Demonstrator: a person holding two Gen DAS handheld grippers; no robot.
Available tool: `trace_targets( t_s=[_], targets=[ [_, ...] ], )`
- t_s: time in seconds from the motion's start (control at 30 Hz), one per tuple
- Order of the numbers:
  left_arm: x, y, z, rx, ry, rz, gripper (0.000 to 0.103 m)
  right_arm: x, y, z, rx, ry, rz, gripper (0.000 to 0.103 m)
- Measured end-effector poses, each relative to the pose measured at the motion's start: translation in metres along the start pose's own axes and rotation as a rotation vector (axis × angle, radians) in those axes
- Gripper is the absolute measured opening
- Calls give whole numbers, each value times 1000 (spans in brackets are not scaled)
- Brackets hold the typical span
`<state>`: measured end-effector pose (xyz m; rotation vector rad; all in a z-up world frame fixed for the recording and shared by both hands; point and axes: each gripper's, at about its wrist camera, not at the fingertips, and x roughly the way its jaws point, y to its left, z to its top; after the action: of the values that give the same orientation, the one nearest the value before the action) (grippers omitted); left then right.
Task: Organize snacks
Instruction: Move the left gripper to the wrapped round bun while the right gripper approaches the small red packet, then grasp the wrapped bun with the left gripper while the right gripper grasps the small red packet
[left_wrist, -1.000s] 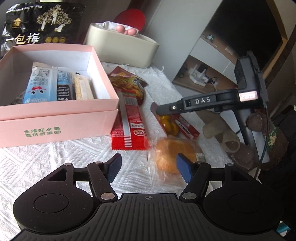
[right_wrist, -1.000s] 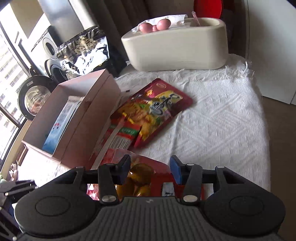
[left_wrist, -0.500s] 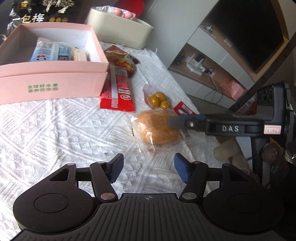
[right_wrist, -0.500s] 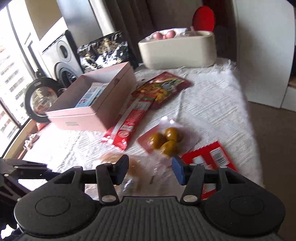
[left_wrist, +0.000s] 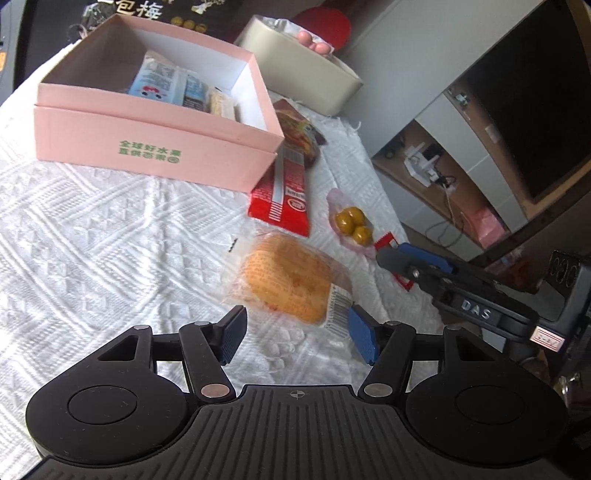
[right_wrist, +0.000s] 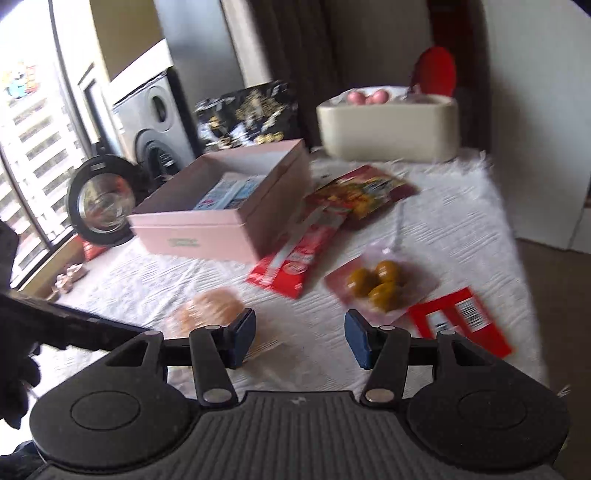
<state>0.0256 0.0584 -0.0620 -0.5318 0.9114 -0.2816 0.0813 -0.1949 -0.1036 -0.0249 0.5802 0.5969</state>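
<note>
Sitting on the white woven cloth (left_wrist: 92, 229), the pink box (left_wrist: 155, 147) is open on top and holds a light blue packet (left_wrist: 157, 83), a darker packet and a pale bar, all standing side by side against its far part; the near part of the box floor is hidden by the front wall. Behind it, a cream tub (left_wrist: 303, 74) carries pink round things on its rim, and a black bag with gold print (right_wrist: 247, 114) leans at the back.

The snacks lie to the right of the box. A long red packet (left_wrist: 282, 194) touches the box corner, and its long axis runs away from the camera, along the side of the box. A red and yellow pouch (right_wrist: 365, 192) lies beyond it. A clear pack of yellow-green balls (left_wrist: 352, 223) is near the right edge of the cloth, and a flat red wrapper (right_wrist: 461, 317) lies just at that edge. The cloth in front of the box is free.

The wrapped orange bun (left_wrist: 288, 284) lies just ahead of the left gripper (left_wrist: 295, 336). Its barcode end points to the right fingertip, and its long axis goes across the view. The left jaws have just been closing a little, but they stand apart and nothing is between them. The right gripper (right_wrist: 300, 338) is also apart and has just been opening, over bare cloth.
</note>
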Motion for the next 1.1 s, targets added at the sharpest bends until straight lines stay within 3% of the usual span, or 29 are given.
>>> trace_targets(
  t_s=[0.07,0.1,0.27,0.33,0.43,0.5,0.57,0.67,0.83,0.93,1.1],
  targets=[
    [9,-3,4,-1,-1,2,66,14,-3,1,-23,-17,-80,50],
    [10,-3,6,1,-6,9,66,22,-3,0,-22,2,-74,44],
    [0,-6,17,79,-80,113,66,20,35,-19,-94,88,194,43],
    [-3,-13,19,145,-90,161,66,13,45,-21,-132,77,231,43],
    [0,-28,14,268,-86,204,66,1,43,-17,-168,20,137,48],
    [6,-39,7,361,-87,241,66,-6,31,-14,-162,-19,33,65],
    [12,-46,0,441,-76,265,66,-12,12,-12,-149,-58,-90,73],
    [20,-47,-6,464,-41,234,67,-10,-20,-11,-87,-38,-208,75],
    [26,-42,-11,455,-21,220,68,3,-57,-15,74,27,-218,75],
    [26,-39,-6,423,-35,228,68,9,-50,-12,90,26,-135,75],
    [22,-39,-4,410,-42,199,67,35,-26,2,92,24,-109,75]
  ],
)
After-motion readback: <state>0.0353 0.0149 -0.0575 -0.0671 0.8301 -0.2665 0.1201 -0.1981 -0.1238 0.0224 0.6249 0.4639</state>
